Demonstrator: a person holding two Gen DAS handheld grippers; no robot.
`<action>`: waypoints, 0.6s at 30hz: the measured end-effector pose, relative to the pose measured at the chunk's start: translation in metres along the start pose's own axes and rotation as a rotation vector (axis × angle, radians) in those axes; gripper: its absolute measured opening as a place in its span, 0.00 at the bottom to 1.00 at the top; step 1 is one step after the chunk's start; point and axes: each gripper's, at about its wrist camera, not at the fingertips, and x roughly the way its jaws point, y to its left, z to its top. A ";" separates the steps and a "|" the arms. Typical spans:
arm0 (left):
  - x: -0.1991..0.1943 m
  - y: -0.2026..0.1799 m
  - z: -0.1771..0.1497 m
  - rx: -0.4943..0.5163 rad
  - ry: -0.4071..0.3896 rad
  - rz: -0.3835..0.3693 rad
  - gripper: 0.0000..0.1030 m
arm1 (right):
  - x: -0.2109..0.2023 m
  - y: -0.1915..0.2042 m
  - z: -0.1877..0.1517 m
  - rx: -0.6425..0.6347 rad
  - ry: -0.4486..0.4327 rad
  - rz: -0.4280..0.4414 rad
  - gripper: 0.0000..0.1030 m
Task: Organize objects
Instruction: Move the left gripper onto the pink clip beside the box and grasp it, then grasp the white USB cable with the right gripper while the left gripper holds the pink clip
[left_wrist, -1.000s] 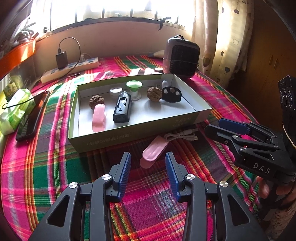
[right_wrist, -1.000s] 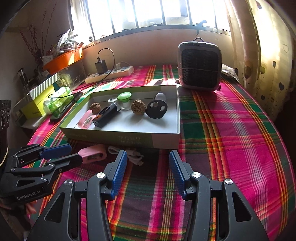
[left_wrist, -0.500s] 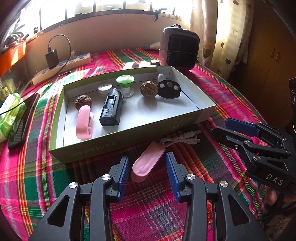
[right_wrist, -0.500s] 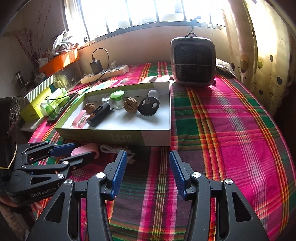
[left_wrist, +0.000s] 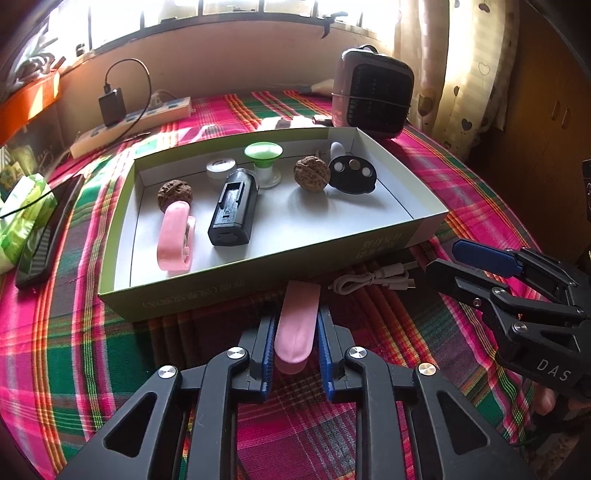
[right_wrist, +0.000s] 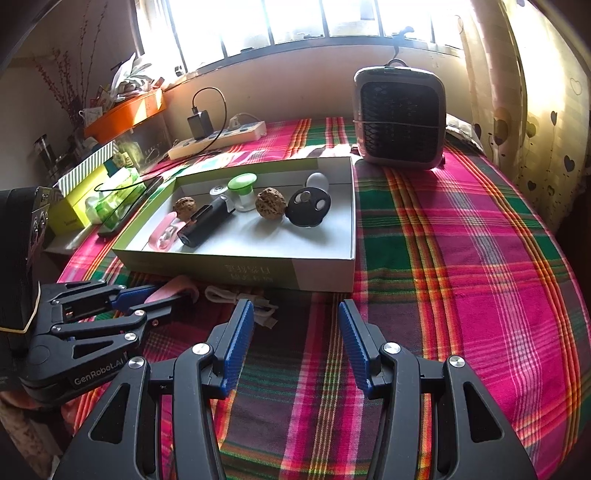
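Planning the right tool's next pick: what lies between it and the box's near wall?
In the right wrist view, only the coiled white cable lies on the plaid cloth between the open right tool and the box.

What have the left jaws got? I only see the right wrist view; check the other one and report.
Observer: The left gripper has just been closing its jaws. Both pads now press the sides of the pink clip.
Operator: Tell me which way the clip points.
Observer: Lengthwise along the fingers, with its far end toward the green box's front wall, left of the white cable.
Operator: Check beneath my right gripper.
Observer: A person's fingertip shows under the right gripper, below its black body marked DAS.
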 end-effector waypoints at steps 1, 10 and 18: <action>-0.001 0.001 -0.001 -0.006 0.000 0.001 0.16 | 0.001 0.001 0.001 -0.007 0.003 0.006 0.48; -0.010 0.018 -0.010 -0.049 0.000 0.025 0.15 | 0.018 0.013 0.007 -0.067 0.064 0.081 0.48; -0.019 0.039 -0.019 -0.106 -0.004 0.043 0.15 | 0.027 0.025 0.008 -0.111 0.093 0.110 0.48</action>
